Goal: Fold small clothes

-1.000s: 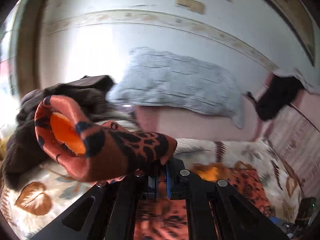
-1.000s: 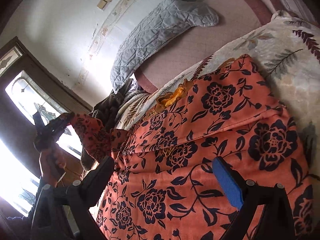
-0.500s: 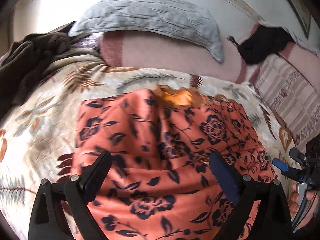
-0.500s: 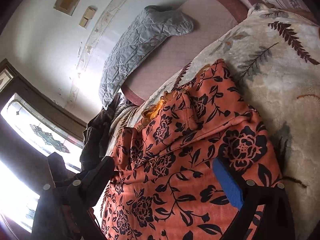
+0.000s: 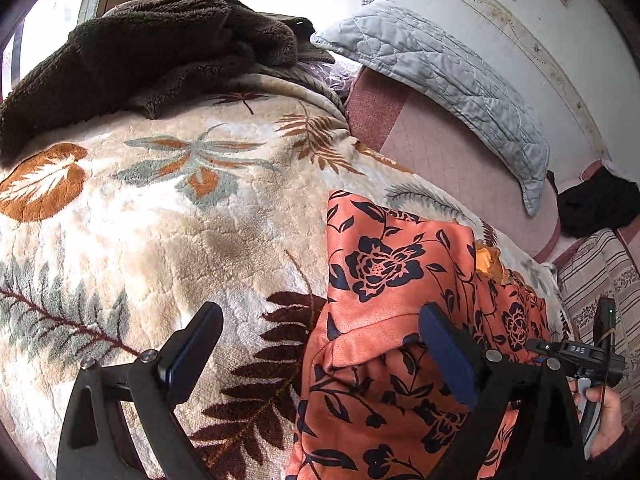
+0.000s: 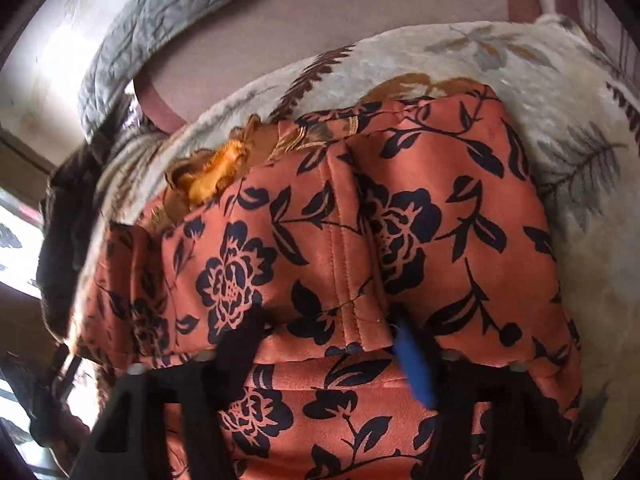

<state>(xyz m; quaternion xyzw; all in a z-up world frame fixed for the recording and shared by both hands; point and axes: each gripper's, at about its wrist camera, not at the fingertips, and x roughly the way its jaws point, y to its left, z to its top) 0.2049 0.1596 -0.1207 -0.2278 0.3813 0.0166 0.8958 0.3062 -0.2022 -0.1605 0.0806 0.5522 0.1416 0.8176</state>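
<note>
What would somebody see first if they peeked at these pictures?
The orange garment with black roses jumps out, spread on the leaf-patterned plush blanket. The right gripper has just been closing on its folded edge. Behind, a dark brown fleece is heaped beside a grey quilted pillow.

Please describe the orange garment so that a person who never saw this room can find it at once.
Find the bed with the cream leaf-patterned blanket. The garment lies flat on this blanket, in front of the grey pillow. Unlike the plain brown fleece heaped nearby, it is orange with dark blue roses.
</note>
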